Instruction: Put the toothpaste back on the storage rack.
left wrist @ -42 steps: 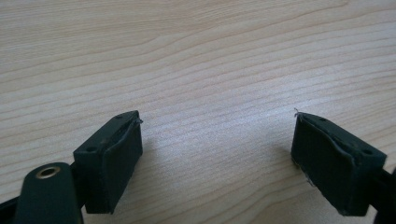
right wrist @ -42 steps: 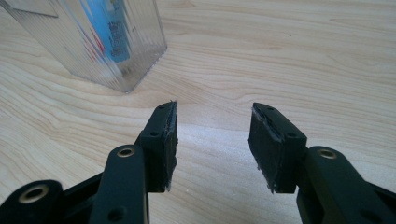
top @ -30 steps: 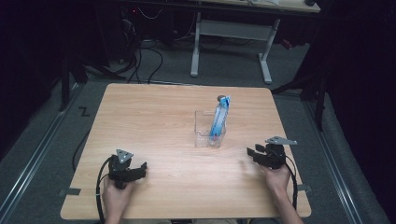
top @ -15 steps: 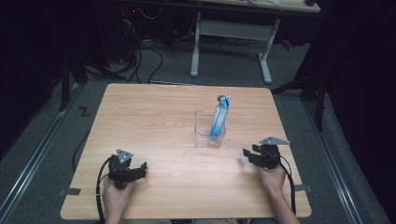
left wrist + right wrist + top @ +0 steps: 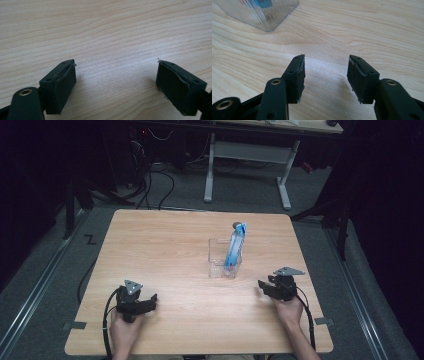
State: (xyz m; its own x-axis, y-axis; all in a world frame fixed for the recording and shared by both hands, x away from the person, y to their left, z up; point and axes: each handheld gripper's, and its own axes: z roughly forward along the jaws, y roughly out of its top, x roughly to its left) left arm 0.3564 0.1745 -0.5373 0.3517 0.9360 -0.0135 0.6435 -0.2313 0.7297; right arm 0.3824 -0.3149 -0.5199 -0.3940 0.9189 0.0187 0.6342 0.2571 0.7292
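Note:
A clear plastic box (image 5: 220, 266) stands right of the table's middle, with a tall blue packet (image 5: 234, 247) upright in it. My left gripper (image 5: 151, 299) rests low over the wood near the front left. It is open, with bare tabletop between its pads (image 5: 116, 62). My right gripper (image 5: 262, 286) sits near the front right and points left toward the box. Its jaws have just been opening and stand open with nothing between them (image 5: 326, 57). A corner of the clear box (image 5: 262, 15) lies ahead of them, to the left.
The light wooden table (image 5: 165, 245) has edges close behind both hands. A white-legged desk (image 5: 250, 155) and loose cables (image 5: 150, 185) lie on the floor beyond the far edge. Dark surroundings flank both sides.
The right hand has drifted slightly toward the near edge, its gripper still pointing left. The left gripper, the box and the packet have not moved.

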